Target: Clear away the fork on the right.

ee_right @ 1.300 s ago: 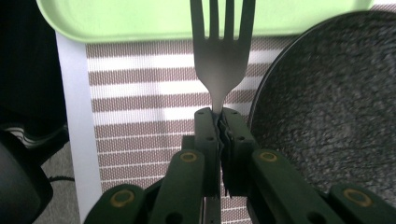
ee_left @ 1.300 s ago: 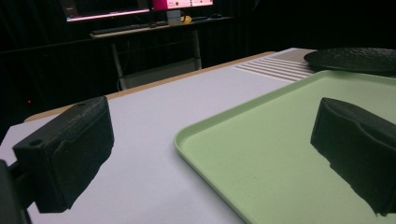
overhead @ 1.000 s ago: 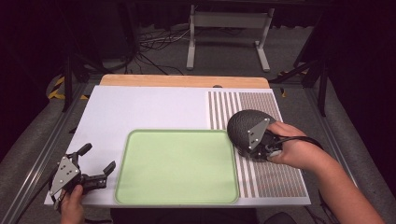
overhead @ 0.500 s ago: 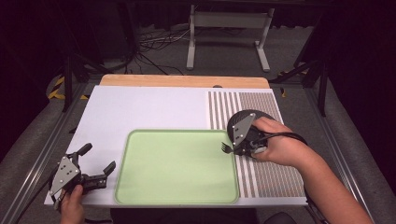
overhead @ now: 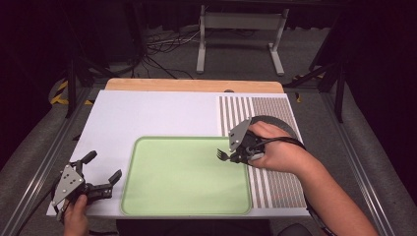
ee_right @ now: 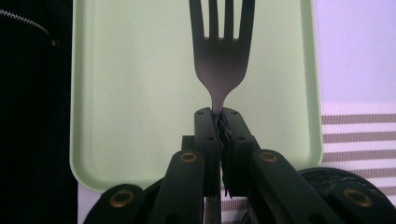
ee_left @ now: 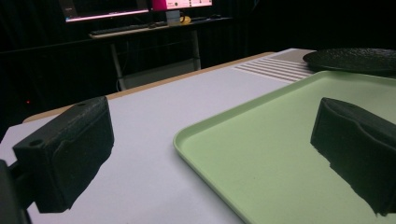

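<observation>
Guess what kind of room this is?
Probably a lab data-collection rig, not a kitchen: dark surroundings, a metal-framed table with a white mat, loose cables on the floor, and monitors on a desk behind.

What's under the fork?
The fork, pinched in the right gripper, has the green tray below its prongs, bare there. The fork's handle is covered by the jaws, so what lies under it can't be seen.

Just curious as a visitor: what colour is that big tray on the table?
The tray is a pale, plain green; the high view shows it best.
</observation>
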`<state>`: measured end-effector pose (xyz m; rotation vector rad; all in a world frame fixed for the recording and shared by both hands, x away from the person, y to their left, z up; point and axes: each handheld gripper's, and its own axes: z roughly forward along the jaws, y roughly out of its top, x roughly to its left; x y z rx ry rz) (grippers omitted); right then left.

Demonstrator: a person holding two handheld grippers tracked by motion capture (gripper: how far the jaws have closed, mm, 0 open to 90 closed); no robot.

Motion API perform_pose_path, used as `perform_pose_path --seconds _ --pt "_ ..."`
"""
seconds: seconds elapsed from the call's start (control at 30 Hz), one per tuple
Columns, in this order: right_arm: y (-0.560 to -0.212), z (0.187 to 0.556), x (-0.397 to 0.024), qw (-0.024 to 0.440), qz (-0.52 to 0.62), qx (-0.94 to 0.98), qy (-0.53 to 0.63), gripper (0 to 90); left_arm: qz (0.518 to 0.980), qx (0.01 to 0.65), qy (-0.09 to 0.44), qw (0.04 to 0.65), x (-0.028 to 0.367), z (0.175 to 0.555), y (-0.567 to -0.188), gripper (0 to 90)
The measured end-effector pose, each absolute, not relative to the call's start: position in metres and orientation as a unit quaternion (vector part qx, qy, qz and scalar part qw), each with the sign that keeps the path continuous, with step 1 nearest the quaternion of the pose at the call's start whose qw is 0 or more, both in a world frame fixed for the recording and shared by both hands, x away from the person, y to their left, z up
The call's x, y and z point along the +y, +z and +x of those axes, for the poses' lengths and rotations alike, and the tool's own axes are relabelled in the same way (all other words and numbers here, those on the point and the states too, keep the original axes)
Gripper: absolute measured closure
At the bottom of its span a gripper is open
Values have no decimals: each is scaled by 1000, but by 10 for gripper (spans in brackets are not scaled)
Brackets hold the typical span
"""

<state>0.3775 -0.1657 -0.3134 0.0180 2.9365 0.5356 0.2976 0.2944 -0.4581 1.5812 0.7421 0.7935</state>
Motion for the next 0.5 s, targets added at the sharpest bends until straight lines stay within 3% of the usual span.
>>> perform_pose_path --seconds 0.3,0.5 --pt "-314 378 -147 81 19 978 190 858 676 317 338 574 294 298 -458 1" --pt "-314 378 -139 63 98 973 201 858 674 317 338 575 294 298 -458 1"
